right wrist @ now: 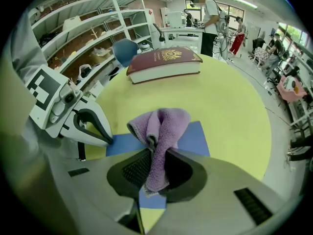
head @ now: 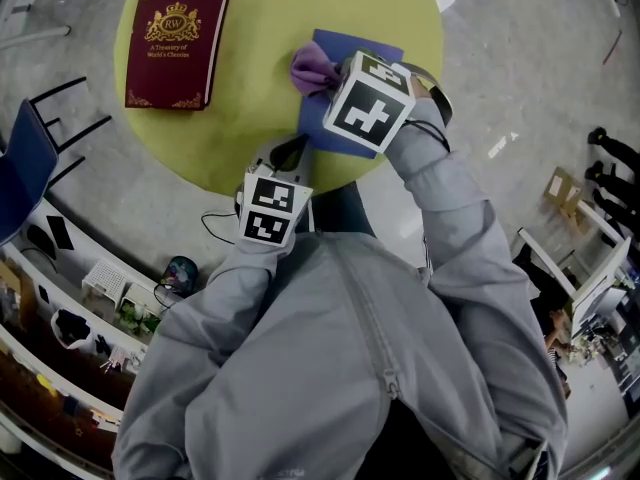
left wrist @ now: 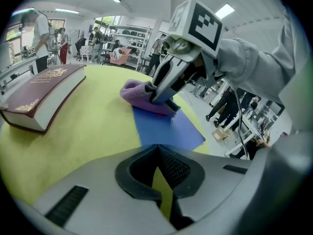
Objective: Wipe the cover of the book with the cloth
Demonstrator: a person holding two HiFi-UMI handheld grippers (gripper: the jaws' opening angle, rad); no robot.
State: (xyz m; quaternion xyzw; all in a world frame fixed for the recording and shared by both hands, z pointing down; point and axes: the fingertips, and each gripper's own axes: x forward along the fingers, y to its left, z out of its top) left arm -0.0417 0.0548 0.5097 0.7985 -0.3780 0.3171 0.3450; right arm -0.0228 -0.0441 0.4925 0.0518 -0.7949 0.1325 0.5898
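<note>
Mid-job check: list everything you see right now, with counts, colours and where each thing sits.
table: one, yellow-green, round, under everything else
book: one, dark red with gold print, lying closed at the table's far left
mat: one, blue, flat on the table, right of the book
cloth: one, purple, bunched over the mat
chair: one, blue, on the floor left of the table
left gripper: one, pale grey, jaws together on nothing, tips by the mat's near corner
right gripper: one, pale grey, jaws shut on the cloth
sleeves: two, grey, behind the grippers
</note>
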